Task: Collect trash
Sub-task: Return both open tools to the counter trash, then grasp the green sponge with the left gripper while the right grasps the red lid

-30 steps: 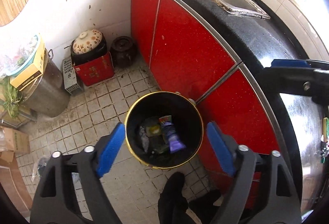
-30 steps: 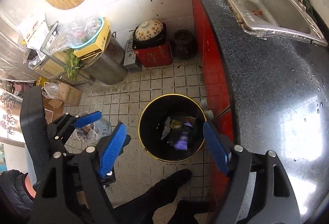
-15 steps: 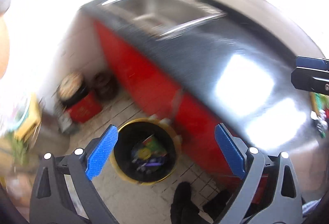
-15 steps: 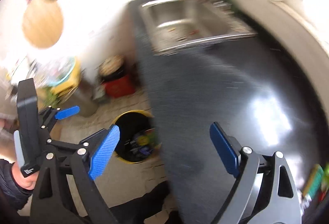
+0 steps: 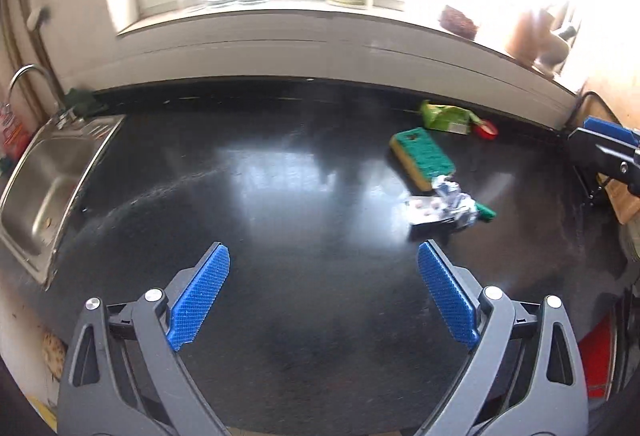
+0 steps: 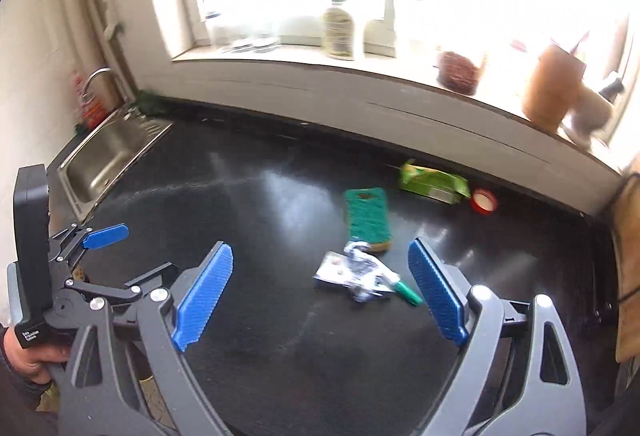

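Note:
On the black countertop [image 5: 280, 196] lies a crumpled silver foil wrapper with a green end [image 5: 448, 206], also in the right wrist view [image 6: 360, 274]. Behind it sit a green wrapper [image 5: 446, 116] [image 6: 434, 182] and a red cap [image 5: 486, 130] [image 6: 484, 201]. My left gripper [image 5: 324, 292] is open and empty over the counter, left of the foil. My right gripper [image 6: 320, 294] is open and empty, the foil lying just ahead between its fingers. The trash bin is out of view.
A green and yellow sponge [image 5: 424, 160] [image 6: 368, 216] lies beside the foil. A steel sink [image 5: 44, 188] [image 6: 108, 156] is at the left. Bottles and jars [image 6: 340, 24] stand on the window sill. A wooden board [image 6: 628, 256] stands at the right edge.
Both grippers have swung up from the floor bin to the countertop. The bin has left view and the foil, wrapper, cap and sponge have come into view. Both grippers stay open.

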The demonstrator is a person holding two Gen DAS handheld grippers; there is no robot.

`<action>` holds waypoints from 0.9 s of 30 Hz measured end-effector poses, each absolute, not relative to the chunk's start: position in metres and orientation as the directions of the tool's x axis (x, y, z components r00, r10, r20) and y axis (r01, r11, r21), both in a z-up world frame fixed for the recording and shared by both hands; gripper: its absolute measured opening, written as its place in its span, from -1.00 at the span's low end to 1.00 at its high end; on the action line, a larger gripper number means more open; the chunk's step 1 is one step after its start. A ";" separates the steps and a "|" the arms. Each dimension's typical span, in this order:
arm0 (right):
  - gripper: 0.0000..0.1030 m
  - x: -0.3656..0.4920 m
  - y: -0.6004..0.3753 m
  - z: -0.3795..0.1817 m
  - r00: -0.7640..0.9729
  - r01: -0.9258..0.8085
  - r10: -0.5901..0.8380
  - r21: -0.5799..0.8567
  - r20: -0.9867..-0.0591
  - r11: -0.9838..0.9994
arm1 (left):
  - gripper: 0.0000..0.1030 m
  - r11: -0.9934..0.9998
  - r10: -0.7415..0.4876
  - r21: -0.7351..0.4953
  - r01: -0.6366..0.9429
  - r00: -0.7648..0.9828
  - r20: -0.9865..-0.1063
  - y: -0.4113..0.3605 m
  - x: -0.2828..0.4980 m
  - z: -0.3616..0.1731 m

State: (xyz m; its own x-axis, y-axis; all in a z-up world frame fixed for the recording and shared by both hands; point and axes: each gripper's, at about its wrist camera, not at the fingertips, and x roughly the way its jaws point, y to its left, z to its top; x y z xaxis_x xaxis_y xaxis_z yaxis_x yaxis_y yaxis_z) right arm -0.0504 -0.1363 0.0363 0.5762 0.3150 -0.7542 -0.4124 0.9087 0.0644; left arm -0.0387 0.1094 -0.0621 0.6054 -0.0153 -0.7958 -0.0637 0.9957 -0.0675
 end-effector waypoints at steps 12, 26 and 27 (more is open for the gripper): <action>0.68 -0.056 -0.275 0.018 0.613 -0.181 0.181 0.086 -0.769 0.980 | 0.79 0.998 -0.059 -0.028 0.065 0.558 -0.828 0.016 -0.004 -0.059; 0.68 -0.012 -0.288 -0.007 0.571 -0.205 0.196 0.092 -0.797 0.974 | 0.79 1.000 -0.009 -0.017 -0.011 0.494 -0.869 -0.017 0.065 -0.080; 0.68 -0.007 -0.291 -0.010 0.567 -0.205 0.195 0.093 -0.800 0.974 | 0.79 1.000 -0.007 -0.016 -0.015 0.489 -0.872 -0.020 0.072 -0.083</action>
